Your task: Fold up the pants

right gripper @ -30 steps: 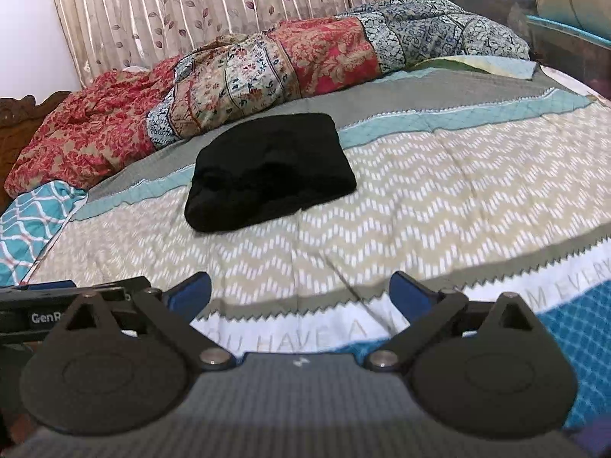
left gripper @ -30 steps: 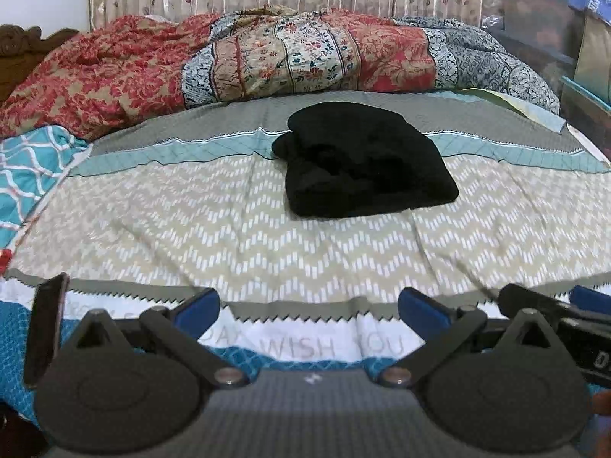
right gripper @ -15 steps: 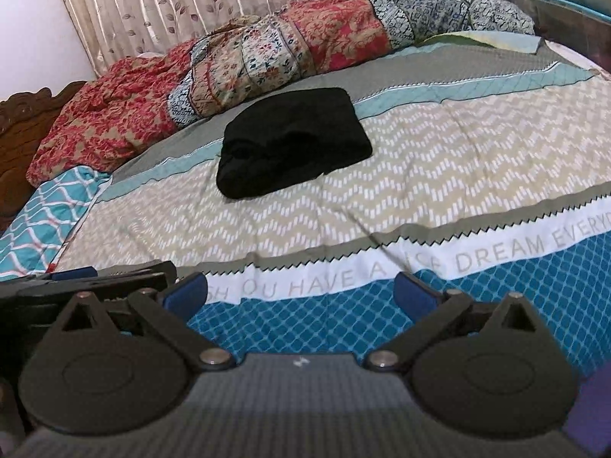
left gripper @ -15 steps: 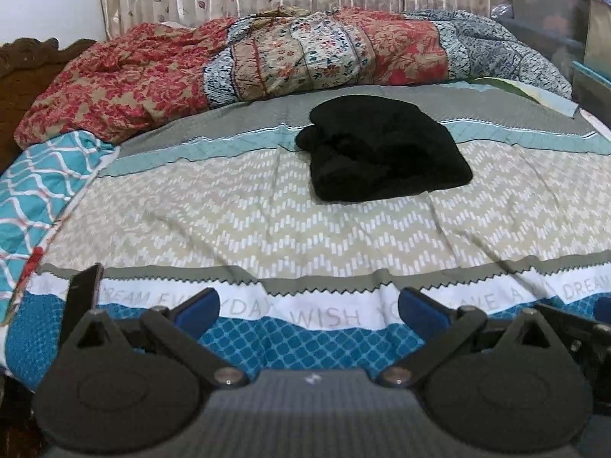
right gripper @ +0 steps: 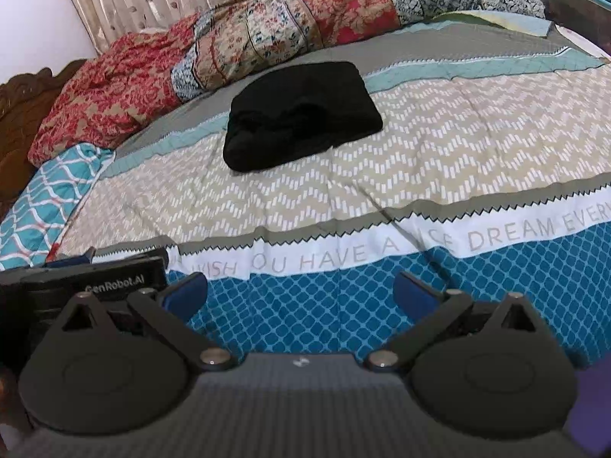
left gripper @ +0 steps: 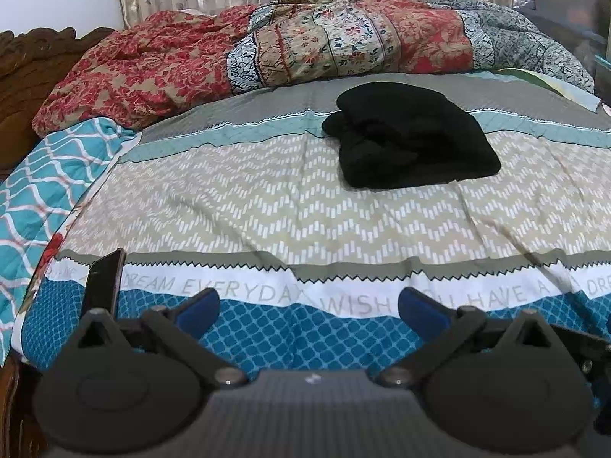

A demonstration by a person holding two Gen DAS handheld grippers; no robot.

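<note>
The pants are black, of a soft, matte fabric, and already folded into a thick, roughly rectangular bundle with rounded corners. The bundle lies flat on the bed, toward its far side, across the teal stripe and onto the beige zigzag band. Its left end looks lumpier, with bunched layers showing.

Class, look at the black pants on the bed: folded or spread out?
Folded. The black pants lie as one compact, thick bundle on the bedspread, no legs stretched out; both grippers are open and away from them.
</note>
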